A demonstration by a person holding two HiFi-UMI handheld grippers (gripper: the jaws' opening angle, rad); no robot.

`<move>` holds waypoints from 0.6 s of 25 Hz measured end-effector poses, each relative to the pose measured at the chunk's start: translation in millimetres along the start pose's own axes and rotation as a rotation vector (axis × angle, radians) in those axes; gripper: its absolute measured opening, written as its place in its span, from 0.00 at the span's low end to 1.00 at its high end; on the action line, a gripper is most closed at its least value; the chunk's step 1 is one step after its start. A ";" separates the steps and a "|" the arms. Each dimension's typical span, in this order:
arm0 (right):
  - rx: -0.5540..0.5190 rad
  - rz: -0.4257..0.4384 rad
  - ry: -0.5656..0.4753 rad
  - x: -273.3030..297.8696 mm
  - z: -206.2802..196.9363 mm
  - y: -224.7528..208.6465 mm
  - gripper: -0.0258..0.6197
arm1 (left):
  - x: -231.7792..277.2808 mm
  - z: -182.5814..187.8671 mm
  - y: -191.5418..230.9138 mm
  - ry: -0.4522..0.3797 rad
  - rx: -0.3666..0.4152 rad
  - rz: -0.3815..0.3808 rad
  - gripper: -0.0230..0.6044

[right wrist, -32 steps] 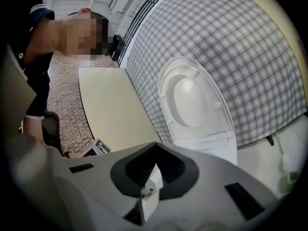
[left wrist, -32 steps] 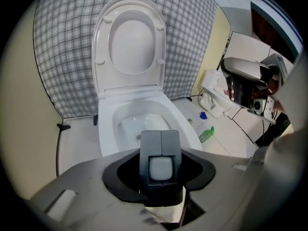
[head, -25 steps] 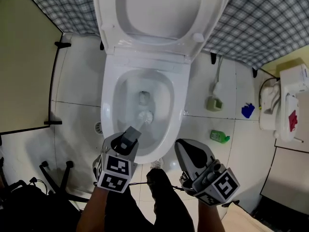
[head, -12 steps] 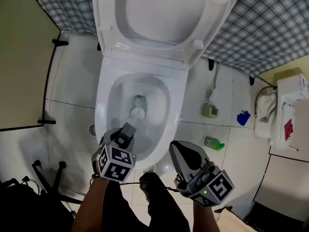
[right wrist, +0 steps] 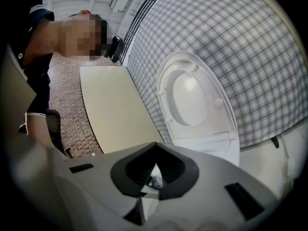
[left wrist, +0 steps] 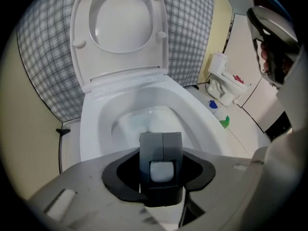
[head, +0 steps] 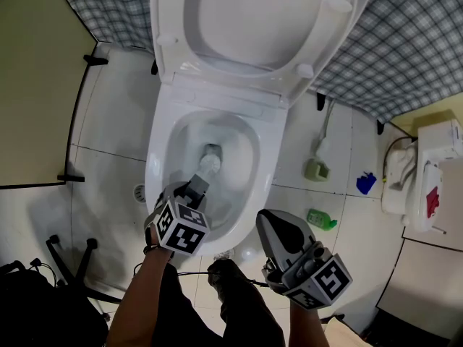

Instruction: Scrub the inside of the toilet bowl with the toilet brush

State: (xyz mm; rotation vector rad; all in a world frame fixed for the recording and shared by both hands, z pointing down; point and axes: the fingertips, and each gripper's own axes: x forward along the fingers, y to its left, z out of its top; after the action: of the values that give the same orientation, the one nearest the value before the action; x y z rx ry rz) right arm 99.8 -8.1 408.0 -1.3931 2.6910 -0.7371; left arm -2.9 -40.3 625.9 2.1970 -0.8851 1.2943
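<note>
In the head view there is one toilet bowl (head: 160, 166), white, glossy and oval, with its seat and lid (head: 253, 20) standing up behind it. The left claw (head: 194, 188) is over the near rim and points steeply down into the bowl. It is clamped on the one toilet brush (head: 209, 164). The thin pale handle runs forward from the claw, and the round white bristle head lies ahead of the claw, low in the bowl and just before the drain hole. The right claw (head: 278, 231) is beside the left one, outside the bowl and over the tiled floor (head: 108, 136), and it holds nothing. Past the right claw, one green bottle (head: 320, 220) and one small blue thing (head: 366, 184) lie on the floor.

In the left gripper view, the two grey, square pads of the left claw (left wrist: 161, 150) are closed on the white, smooth end of the toilet brush (left wrist: 161, 171). The toilet bowl (left wrist: 96, 129) opens directly ahead of the claw, and the raised seat and lid (left wrist: 120, 32) lean on a checked wall (left wrist: 192, 32).

In the right gripper view, the black jaws of the right claw (right wrist: 153, 153) meet at their tips, with nothing between them. The seat and lid (right wrist: 197, 95) are ahead and a little to the side, before the checked wall (right wrist: 240, 42).
</note>
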 end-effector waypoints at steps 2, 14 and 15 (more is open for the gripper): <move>0.001 0.003 -0.001 -0.6 1.6 2.6 0.04 | -8.1 -2.4 2.4 0.006 -0.008 -0.001 0.34; 0.015 0.011 -0.011 0.0 7.5 37.2 0.04 | -94.6 -75.6 17.1 0.032 -0.124 0.064 0.34; 0.016 0.015 -0.011 0.7 8.3 40.8 0.04 | -100.6 -76.4 19.3 0.022 -0.132 0.082 0.34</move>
State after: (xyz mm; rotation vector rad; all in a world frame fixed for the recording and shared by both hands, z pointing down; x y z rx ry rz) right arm 70.1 8.0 383.8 -1.3685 2.6784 -0.7458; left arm -98.7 26.2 573.5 2.0603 -1.0320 1.2570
